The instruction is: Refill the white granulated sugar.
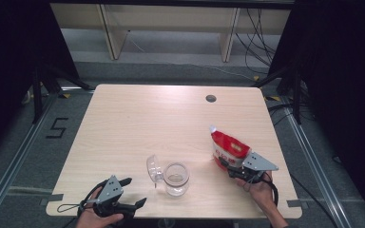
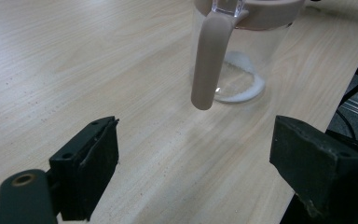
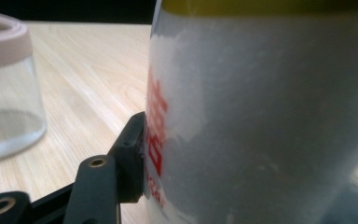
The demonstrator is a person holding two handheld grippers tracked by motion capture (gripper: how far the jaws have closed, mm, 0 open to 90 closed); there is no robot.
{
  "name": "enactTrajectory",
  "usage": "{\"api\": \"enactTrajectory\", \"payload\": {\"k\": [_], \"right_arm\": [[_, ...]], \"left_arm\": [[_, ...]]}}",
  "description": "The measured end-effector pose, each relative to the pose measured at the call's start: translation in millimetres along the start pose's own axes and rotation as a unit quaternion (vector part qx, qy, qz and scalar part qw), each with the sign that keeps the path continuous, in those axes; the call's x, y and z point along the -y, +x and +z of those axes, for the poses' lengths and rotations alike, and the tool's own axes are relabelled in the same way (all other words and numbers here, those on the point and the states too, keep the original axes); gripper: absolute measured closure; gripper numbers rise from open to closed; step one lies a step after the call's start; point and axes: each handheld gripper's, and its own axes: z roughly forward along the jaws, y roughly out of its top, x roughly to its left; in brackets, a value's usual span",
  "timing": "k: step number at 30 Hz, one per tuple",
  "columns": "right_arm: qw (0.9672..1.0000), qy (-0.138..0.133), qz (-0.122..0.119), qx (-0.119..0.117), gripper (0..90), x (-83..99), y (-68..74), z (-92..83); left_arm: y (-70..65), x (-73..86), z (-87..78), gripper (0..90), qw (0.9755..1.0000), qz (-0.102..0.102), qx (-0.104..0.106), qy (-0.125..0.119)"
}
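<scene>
Bag (image 1: 229, 148), red and white, is standing on the surface (image 1: 138, 118) at the right, and the right gripper (image 1: 228, 166) is closing its fingers (image 3: 130, 154) on the lower part; one finger is pressing the bag's side, while the other is hidden behind it, so the grip is probably made but not certain. Jar (image 1: 176, 178) is sitting near the front edge with its lid (image 1: 153, 168) flipped open and what looks like a little white powder already inside. Left gripper (image 1: 134, 192) is resting close by, fingers (image 2: 86, 175) spread, holding nothing. Lifting, tilting and pouring the bag into the jar seems to be remaining.
</scene>
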Motion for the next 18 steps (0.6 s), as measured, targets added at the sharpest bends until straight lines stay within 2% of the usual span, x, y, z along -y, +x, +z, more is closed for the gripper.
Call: {"api": "enactTrajectory", "payload": {"k": [1, 2, 3, 6, 7, 8, 9, 10, 12, 13, 15, 16, 17, 18], "right_arm": [[0.9995, 0.012, -0.028, 0.004, 45.9, -2.9, 3.8, -1.8], [0.9995, 0.012, -0.028, 0.004, 45.9, -2.9, 3.8, -1.8], [0.9985, 0.019, -0.049, 0.011, 46.1, -5.5, 6.5, -2.9], [0.9983, 0.019, -0.055, 0.009, 46.3, -8.2, 9.8, -4.6], [0.9961, 0.020, -0.085, 0.012, 46.4, -11.1, 11.2, -5.0], [0.9953, 0.027, -0.092, 0.017, 46.4, -12.4, 13.5, -6.2], [0.9934, 0.028, -0.110, 0.018, 46.4, -15.0, 15.0, -6.9], [0.9928, 0.031, -0.113, 0.026, 46.5, -16.6, 18.1, -8.2], [0.9911, 0.033, -0.127, 0.024, 46.6, -20.7, 21.2, -10.9], [0.9893, 0.033, -0.139, 0.029, 46.6, -22.5, 22.7, -12.8], [0.9837, 0.039, -0.172, 0.033, 46.7, -26.4, 26.3, -15.4], [0.9815, 0.042, -0.184, 0.035, 46.7, -27.6, 28.3, -17.1], [0.9788, 0.046, -0.196, 0.039, 46.7, -28.7, 30.0, -18.4], [0.9788, 0.046, -0.196, 0.039, 46.7, -28.7, 30.0, -18.4]], "left_arm": [[0.2, -0.1, -0.1, 15.2, 1.0000, -0.001, 0.003, 0.001], [0.2, -0.1, -0.1, 15.2, 1.0000, -0.001, 0.003, 0.001], [0.7, -0.1, -0.1, 15.2, 1.0000, 0.002, -0.001, 0.003], [0.4, -0.1, 0.0, 15.2, 1.0000, 0.000, -0.001, 0.001], [-0.4, -0.4, -0.1, 15.2, 1.0000, -0.002, -0.001, -0.003], [0.6, -0.6, -1.2, 15.2, 1.0000, 0.005, -0.003, 0.002], [0.3, -0.5, -1.1, 15.2, 1.0000, 0.002, 0.000, 0.001], [0.4, -0.5, -1.4, 15.2, 1.0000, 0.004, -0.001, 0.001], [0.5, -0.3, -1.2, 15.2, 1.0000, 0.002, -0.001, 0.001], [1.7, -0.8, -1.5, 15.2, 0.9999, 0.013, -0.002, 0.002], [1.9, -0.6, -0.6, 15.2, 0.9999, 0.012, 0.000, -0.002], [2.8, -0.7, -1.3, 15.2, 0.9998, 0.018, -0.001, 0.004], [1.9, -0.4, -1.4, 15.2, 0.9999, 0.012, -0.004, 0.006], [1.9, -0.4, -1.4, 15.2, 0.9999, 0.012, -0.004, 0.006]]}}
